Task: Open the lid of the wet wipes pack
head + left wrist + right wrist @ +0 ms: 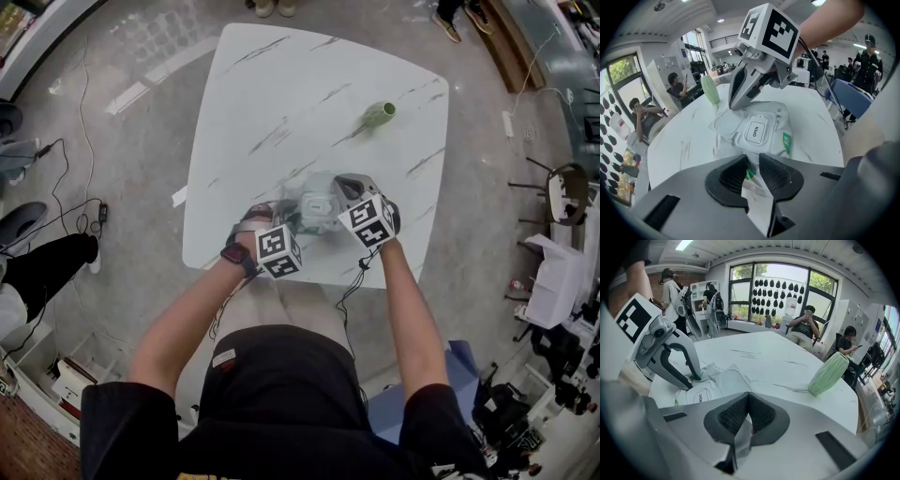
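The white wet wipes pack [317,208] lies near the table's front edge, with an "OPEN" label [756,131] on top. Its clear lid [724,125] is swung back and lies flat beside the label; the right gripper view also shows the lid [733,380]. My left gripper [752,176] is shut on the pack's near edge, whose white and green wrapper shows between the pads. My right gripper [732,106] is shut, its tips at the lid's far edge. A thin pale strip sits between its pads.
A green ribbed vase [379,114] stands on the white marble table [281,84] behind the pack. People sit and stand around the room beyond the table. Cables run over the floor at the left, and chairs stand at the right.
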Action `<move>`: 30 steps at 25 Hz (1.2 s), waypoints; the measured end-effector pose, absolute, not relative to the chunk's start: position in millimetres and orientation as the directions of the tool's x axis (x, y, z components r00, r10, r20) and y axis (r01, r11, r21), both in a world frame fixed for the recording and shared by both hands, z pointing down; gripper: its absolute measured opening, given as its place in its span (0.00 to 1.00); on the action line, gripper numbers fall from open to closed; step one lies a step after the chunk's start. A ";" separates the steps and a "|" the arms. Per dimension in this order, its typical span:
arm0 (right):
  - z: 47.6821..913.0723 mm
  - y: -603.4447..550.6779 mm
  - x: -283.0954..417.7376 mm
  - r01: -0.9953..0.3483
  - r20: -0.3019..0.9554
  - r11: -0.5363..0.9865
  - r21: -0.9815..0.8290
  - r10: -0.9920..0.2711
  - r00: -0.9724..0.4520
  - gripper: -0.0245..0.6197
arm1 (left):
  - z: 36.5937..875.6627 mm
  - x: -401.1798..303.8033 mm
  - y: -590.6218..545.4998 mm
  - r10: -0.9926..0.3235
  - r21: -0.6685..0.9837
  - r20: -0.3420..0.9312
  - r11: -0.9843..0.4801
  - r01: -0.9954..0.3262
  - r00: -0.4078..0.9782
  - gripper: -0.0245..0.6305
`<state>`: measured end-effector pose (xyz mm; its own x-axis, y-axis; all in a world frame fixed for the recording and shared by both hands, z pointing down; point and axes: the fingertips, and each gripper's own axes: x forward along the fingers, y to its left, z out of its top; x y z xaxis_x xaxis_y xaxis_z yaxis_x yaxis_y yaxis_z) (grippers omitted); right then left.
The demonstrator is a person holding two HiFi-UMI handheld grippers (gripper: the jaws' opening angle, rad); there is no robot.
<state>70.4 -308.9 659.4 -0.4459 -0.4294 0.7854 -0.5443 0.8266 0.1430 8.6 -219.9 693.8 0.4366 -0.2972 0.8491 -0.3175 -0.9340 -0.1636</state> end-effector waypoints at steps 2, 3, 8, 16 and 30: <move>661.8 -310.0 70.1 -0.543 0.787 0.828 0.139 -0.425 -0.447 0.04 | 693.2 8.4 -220.1 -0.298 -0.163 0.849 -0.933 -0.320 0.437 0.18; 662.9 -310.3 70.0 -0.542 0.789 0.829 0.137 -0.422 -0.446 0.04 | 693.1 8.4 -220.1 -0.298 -0.162 0.848 -0.933 -0.321 0.437 0.18; 668.9 -310.7 69.3 -0.535 0.799 0.835 0.128 -0.406 -0.443 0.04 | 693.6 8.4 -220.0 -0.296 -0.159 0.851 -0.933 -0.323 0.435 0.18; 682.1 -309.2 67.3 -0.502 0.830 0.855 0.133 -0.373 -0.415 0.04 | 693.2 8.4 -220.6 -0.294 -0.158 0.853 -0.933 -0.323 0.432 0.18; 672.3 -318.5 73.3 -0.689 0.796 0.723 0.052 -0.447 -0.409 0.04 | 688.0 5.2 -215.6 -0.310 -0.182 0.847 -0.933 -0.311 0.432 0.20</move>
